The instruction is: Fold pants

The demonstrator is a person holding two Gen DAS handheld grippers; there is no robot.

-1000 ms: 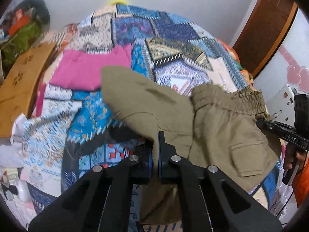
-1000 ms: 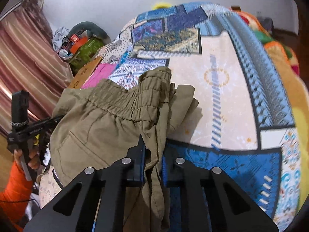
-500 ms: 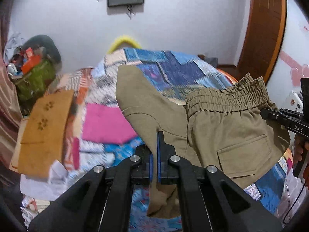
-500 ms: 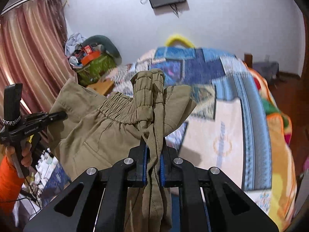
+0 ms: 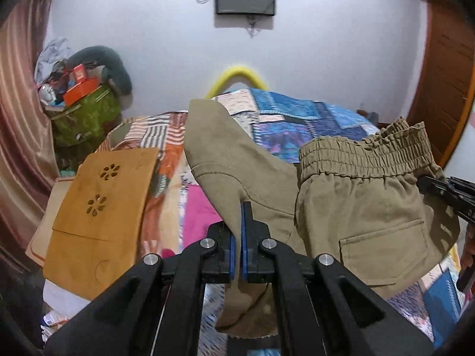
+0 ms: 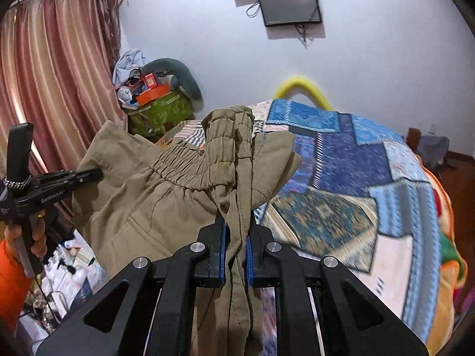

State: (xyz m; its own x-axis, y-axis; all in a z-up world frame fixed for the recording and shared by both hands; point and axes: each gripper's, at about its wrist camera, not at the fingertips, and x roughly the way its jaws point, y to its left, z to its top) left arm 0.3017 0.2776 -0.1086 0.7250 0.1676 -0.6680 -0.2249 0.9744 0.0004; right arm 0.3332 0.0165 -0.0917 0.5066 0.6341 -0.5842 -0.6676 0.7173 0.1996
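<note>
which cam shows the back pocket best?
Left wrist: the pocket faces it flat, whole outline visible on the pants. Right wrist shows only a pocket edge, foreshortened.

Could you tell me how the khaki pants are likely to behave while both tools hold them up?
The pants are probably floppy: cloth sags between the left tool and right tool. They seem light, since pinches at two points carry them. The elastic waistband looks bunched, so it may stretch unevenly.
</note>
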